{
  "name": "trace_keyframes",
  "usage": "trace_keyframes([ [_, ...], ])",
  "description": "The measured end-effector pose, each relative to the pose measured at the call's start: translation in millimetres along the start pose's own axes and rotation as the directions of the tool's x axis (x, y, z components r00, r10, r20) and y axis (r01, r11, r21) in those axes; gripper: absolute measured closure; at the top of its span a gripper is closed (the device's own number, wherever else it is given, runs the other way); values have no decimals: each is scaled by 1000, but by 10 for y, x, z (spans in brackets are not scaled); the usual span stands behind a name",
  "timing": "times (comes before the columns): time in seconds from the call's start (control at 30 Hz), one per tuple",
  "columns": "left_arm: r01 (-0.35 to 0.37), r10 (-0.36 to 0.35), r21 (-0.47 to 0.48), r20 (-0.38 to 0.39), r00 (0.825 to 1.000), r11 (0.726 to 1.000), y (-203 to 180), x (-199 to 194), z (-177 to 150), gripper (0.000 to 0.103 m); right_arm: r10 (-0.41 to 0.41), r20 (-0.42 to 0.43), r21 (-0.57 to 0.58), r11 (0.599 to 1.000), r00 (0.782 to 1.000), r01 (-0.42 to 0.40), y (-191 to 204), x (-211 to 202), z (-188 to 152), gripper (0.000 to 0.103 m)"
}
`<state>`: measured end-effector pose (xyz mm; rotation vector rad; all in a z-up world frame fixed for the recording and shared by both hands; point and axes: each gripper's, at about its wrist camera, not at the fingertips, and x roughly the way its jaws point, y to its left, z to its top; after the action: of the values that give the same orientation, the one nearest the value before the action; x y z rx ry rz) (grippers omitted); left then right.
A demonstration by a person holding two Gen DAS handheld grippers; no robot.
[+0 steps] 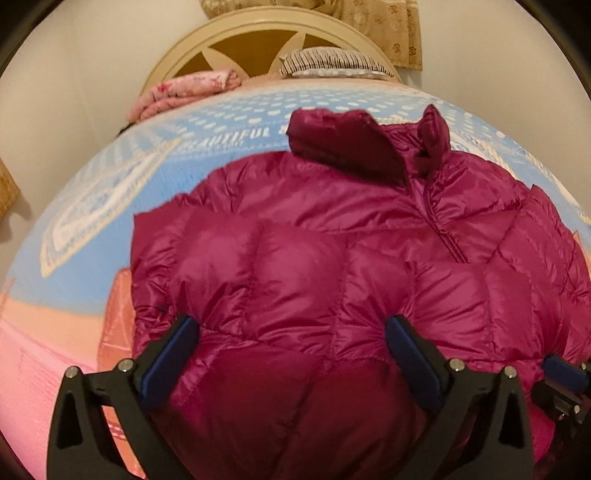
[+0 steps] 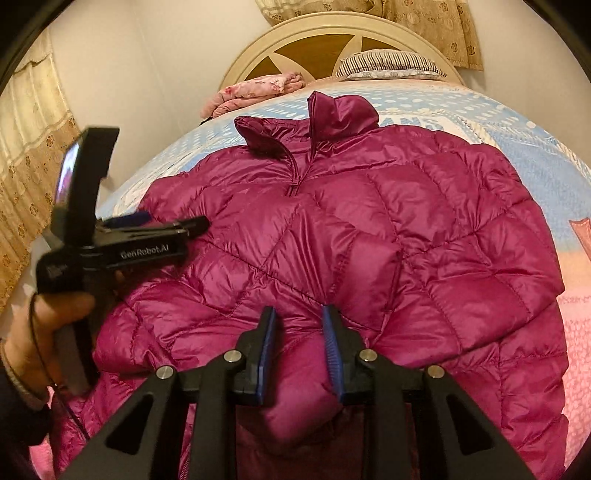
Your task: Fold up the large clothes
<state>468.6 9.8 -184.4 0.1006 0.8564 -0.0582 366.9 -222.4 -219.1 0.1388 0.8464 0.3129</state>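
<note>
Jacket, magenta quilted down, zipped, spread front-up across bed; collar toward headboard, hem nearest both cameras. Sleeves laid in over the body, puffy and unpressed.

Right gripper: jaws narrowed on a raised fold of shell at the lower hem, pads pressing fabric on both sides. Bite looks shallow, mostly slick outer nylon.

Left gripper: jaws at widest, straddling a broad bulge of hem, pads not pressing, nothing held. Seen from right wrist view as black handle in a hand, low at left edge of jacket.

Risks, judged:
- Slip from right pinch on lift; glossy shell plus trapped air, thin bite.
- Uneven fold if only one side held; hem would swing, twist, crease skewed off zip line.
- Left jaws closing on too much loft; springy fill could push out, or catch only top layer so back panel stays behind.
- Sleeves sliding off the chest on lift, undoing tuck.
- Bedspread snagged with hem if pads dip too deep.
</note>
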Motion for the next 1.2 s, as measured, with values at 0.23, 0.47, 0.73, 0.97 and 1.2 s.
trace_keyframes([
  [0.23,53,-55,-47,-54,997,998,73,95,-26,0,-19,-1,-14,1000,1000,19,15,8,5,76],
  [0.47,28,-30,-45,-44,999,999,53,89,-36,0,-24,-17,1,1000,1000,24,26,-44,28,76],
  [0.73,13,-14,-41,-38,999,999,5,87,-33,0,-91,127,-37,995,988,96,409,-518,478,75],
  [0.97,8,-9,-40,-35,999,999,10,65,-43,0,-65,-11,19,998,998,65,130,240,284,75],
  [1.2,-55,55,-40,3,998,998,-39,-129,-28,0,-31,-11,24,999,999,31,56,347,208,75],
])
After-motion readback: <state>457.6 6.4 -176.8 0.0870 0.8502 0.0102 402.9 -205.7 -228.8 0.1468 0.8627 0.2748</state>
